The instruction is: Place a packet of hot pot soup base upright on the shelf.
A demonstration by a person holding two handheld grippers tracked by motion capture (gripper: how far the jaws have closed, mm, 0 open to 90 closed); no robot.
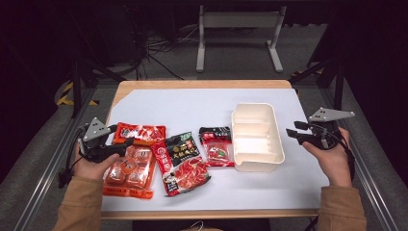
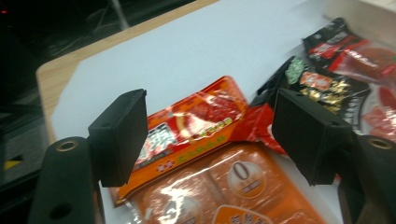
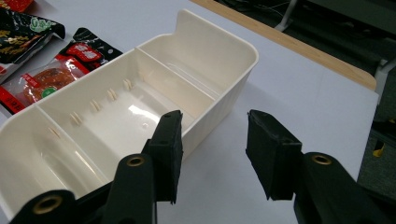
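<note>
High view has the left tongs (image 1: 126, 135) open just above the orange sauce packet (image 1: 139, 133), poised to grip it, while the right tongs (image 1: 291, 131) wait open beside the white divided bin (image 1: 256, 159), likely its destination

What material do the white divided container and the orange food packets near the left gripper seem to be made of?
The white divided container looks like rigid moulded plastic with a smooth, slightly glossy finish: light reflects from its floor, and the walls and dividers look thin and even. The orange food packets seem to be thin printed plastic film: they are shiny and wrinkled, with bright glare spots.
</note>
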